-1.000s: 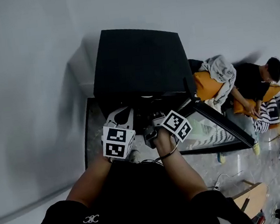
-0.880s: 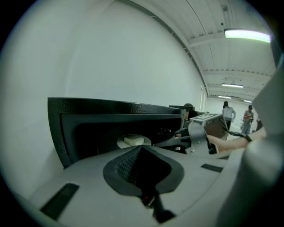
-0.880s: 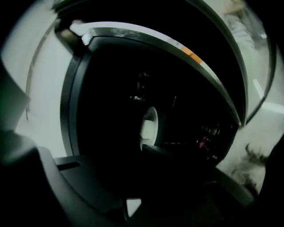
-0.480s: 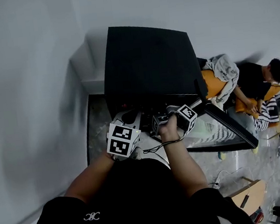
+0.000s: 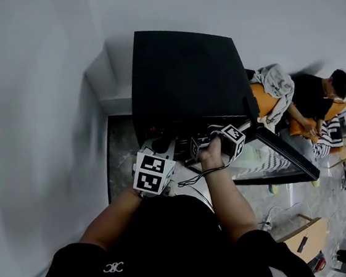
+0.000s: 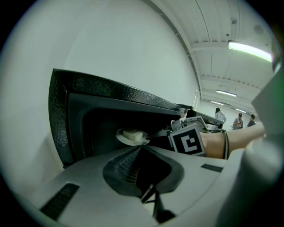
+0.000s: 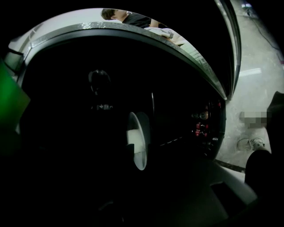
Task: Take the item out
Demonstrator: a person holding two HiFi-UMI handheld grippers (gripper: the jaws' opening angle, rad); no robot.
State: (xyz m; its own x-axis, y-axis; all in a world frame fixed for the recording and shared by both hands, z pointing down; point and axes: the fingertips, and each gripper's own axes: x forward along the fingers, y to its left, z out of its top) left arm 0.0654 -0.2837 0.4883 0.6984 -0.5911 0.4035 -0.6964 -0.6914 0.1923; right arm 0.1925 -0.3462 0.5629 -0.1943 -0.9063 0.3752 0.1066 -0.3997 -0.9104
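Observation:
A black oven-like appliance (image 5: 185,77) stands against the wall with its door (image 5: 280,153) swung open to the right. In the left gripper view a small white plate (image 6: 132,137) carrying a pale block of food (image 6: 132,133) hangs at the mouth of the dark cavity. My right gripper (image 6: 153,133) is shut on the plate's rim. In the right gripper view the plate (image 7: 138,142) shows edge-on between the dark jaws of the right gripper (image 7: 135,150). My left gripper (image 6: 151,195) is held lower, in front of the opening, jaws together with nothing in them.
A lit control panel (image 7: 202,124) sits at the cavity's right side. A person (image 5: 318,103) sits on an orange seat behind the open door. A cable (image 5: 272,221) and a wooden piece (image 5: 305,237) lie on the floor at the right. A white wall runs along the left.
My right hand has moved forward and up toward the appliance's opening. The left gripper has shifted slightly right and stays low in front.

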